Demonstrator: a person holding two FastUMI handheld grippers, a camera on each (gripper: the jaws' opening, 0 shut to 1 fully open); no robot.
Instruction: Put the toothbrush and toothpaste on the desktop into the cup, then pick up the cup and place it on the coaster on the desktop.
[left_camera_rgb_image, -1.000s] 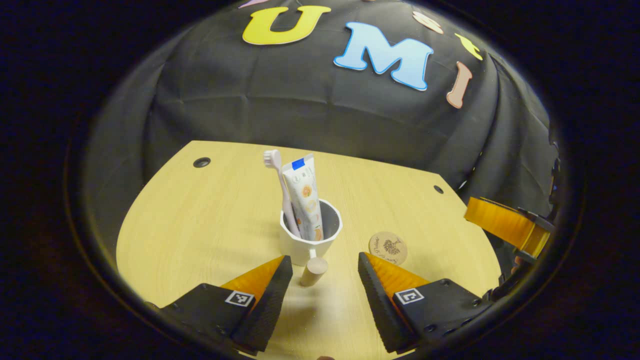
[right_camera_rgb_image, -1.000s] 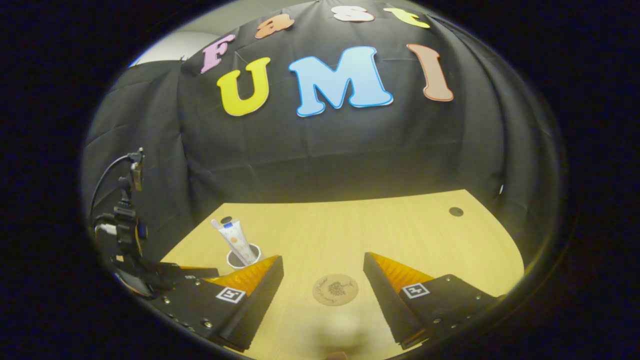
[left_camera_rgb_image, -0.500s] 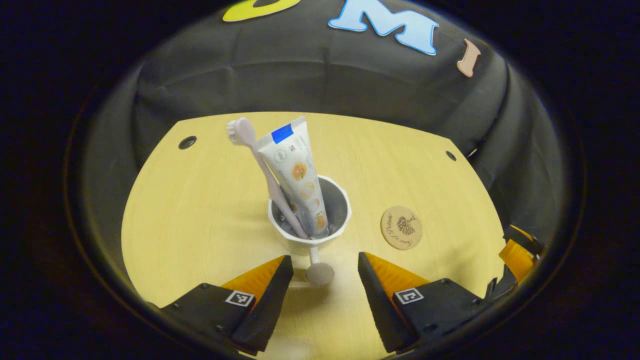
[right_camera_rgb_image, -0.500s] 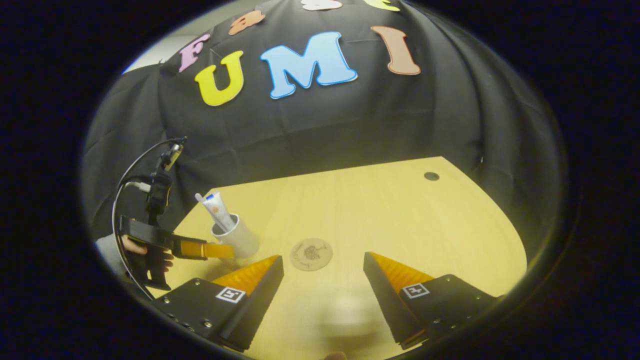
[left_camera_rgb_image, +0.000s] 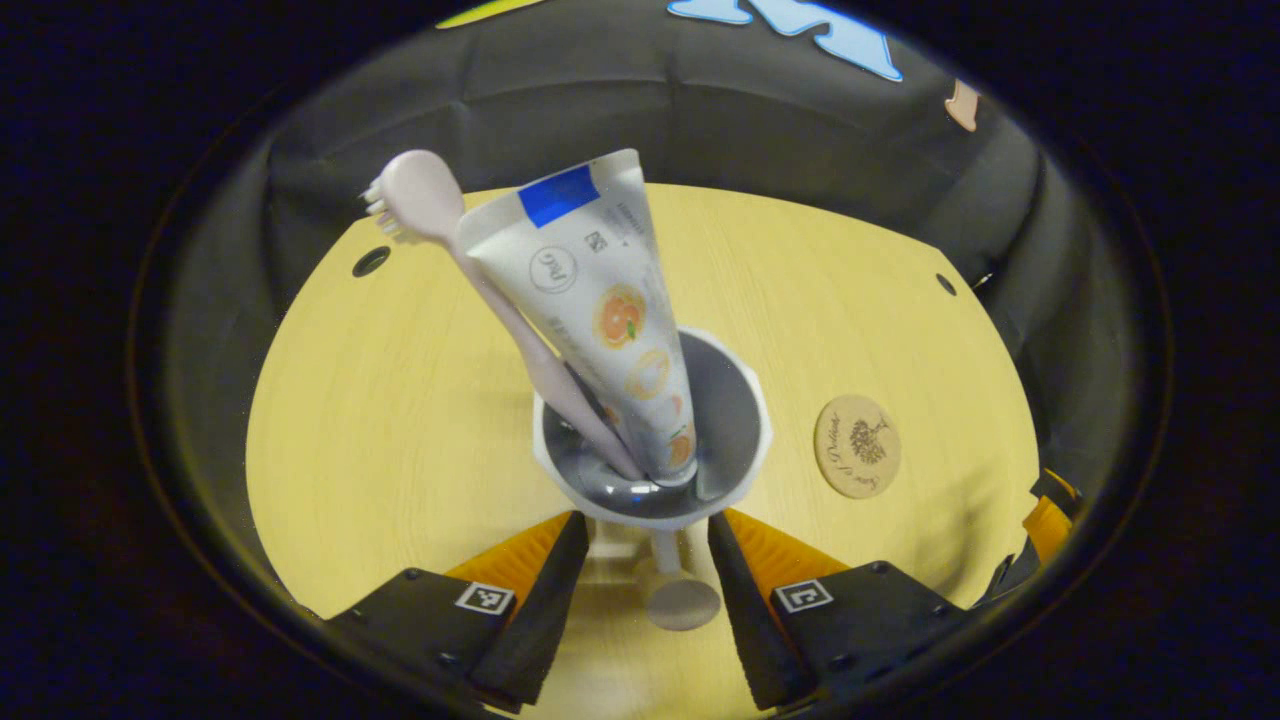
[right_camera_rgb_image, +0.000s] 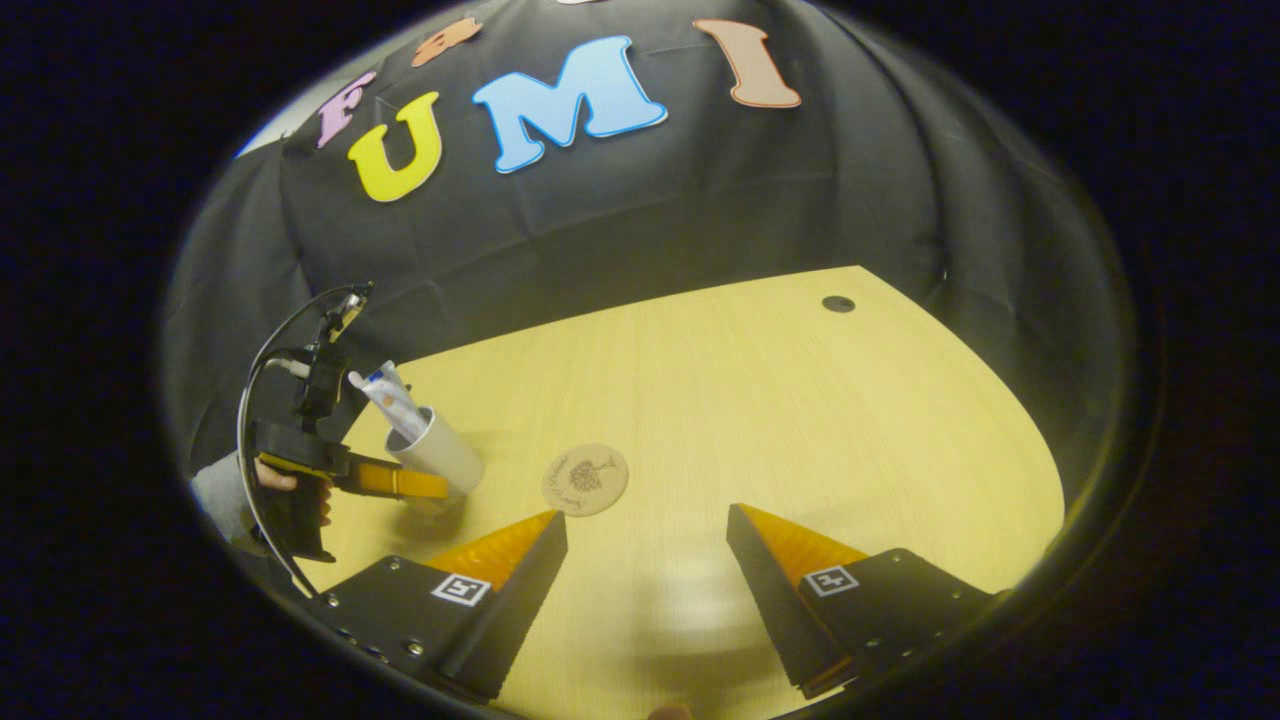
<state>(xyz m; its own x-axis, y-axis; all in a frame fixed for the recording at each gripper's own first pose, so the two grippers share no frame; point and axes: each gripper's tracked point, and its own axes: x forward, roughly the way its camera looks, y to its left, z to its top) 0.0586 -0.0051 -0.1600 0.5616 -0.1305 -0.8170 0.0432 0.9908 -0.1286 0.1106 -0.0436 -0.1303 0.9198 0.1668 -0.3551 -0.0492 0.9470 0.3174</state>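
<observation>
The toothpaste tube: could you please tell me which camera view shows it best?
The left gripper view: the toothpaste tube is large and near the middle, leaning in the cup beside the toothbrush, its printing visible. In the right gripper view the tube is small and far off at the left, sticking out of the cup.

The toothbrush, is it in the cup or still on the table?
In the cup. The toothbrush stands slanted inside the cup beside the toothpaste, bristle end sticking up above the rim.
</observation>
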